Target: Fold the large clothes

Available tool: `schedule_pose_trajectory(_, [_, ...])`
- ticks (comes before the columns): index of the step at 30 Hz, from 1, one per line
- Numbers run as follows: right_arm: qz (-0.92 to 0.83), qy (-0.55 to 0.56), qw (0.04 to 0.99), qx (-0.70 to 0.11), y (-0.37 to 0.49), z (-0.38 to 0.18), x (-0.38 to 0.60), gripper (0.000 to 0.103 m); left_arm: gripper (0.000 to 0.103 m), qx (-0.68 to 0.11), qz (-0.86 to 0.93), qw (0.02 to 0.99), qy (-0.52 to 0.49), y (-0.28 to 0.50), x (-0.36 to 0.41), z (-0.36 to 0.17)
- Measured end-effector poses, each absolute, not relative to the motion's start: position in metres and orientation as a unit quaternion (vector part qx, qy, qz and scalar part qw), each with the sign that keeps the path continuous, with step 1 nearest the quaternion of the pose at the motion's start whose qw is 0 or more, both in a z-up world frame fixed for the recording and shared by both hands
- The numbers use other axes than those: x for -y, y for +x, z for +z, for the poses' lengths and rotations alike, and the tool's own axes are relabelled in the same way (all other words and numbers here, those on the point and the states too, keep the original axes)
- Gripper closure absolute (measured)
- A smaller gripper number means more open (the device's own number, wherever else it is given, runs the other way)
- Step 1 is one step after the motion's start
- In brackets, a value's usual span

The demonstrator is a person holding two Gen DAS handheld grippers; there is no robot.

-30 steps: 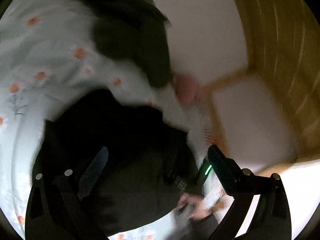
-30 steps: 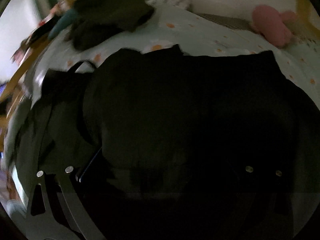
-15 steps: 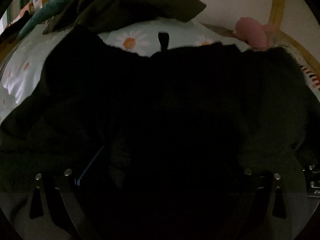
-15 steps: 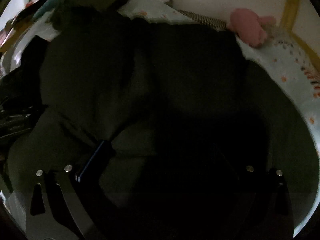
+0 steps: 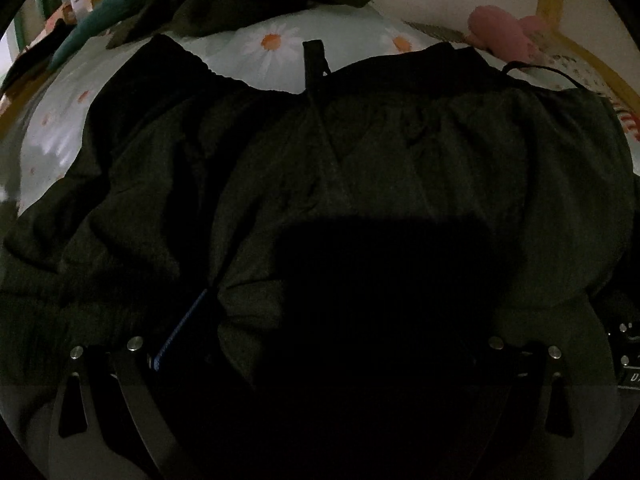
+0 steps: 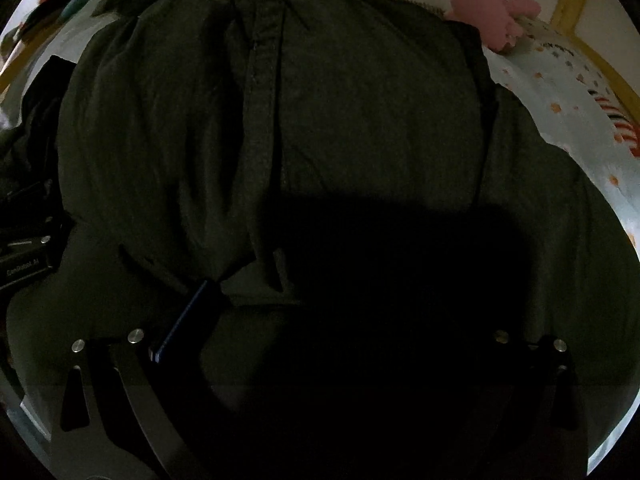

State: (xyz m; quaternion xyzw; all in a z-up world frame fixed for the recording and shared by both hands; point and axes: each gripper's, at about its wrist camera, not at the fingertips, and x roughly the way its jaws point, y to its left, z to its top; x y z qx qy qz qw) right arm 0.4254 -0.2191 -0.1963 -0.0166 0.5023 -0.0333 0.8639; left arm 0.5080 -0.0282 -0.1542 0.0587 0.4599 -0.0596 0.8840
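1. Resting low over the dark garment [image 5: 400, 168], your left gripper [image 5: 320, 320] shows one blue-padded finger [image 5: 180, 332] against the cloth; the opposite finger is lost in shadow, so I cannot tell its spread.
2. Your right gripper [image 6: 332, 312] reads likewise: spread undeterminable.
3. The garment lies spread on the daisy-print bedding [image 5: 272, 56].
4. Beyond it sits a pink plush toy [image 6: 492, 20].
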Motion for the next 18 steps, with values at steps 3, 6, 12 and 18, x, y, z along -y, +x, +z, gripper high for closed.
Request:
schedule_pose_trajectory(3, [-0.023, -0.022, 0.865, -0.501, 0.384, -0.197, 0.207, 0.002, 0.004, -0.455, -0.064, 0.886, 0.057, 0.463, 0.019, -0.153])
schedule_pose_trajectory(6, [-0.017, -0.024, 0.869, -0.494, 0.350, -0.199, 0.197, 0.002, 0.004, -0.450, -0.064, 0.889, 0.055, 0.429, 0.013, -0.155])
schedule_pose_trajectory(12, [-0.018, -0.024, 0.885, -0.464, 0.332, -0.195, 0.194, 0.003, 0.004, -0.441, -0.052, 0.895, 0.051, 0.415, 0.008, -0.158])
schedule_pose_trajectory(18, [0.109, 0.168, 0.935, -0.293, 0.221, -0.144, 0.226, 0.003, 0.004, -0.435, -0.051, 0.898, 0.047, 0.419, 0.013, -0.158])
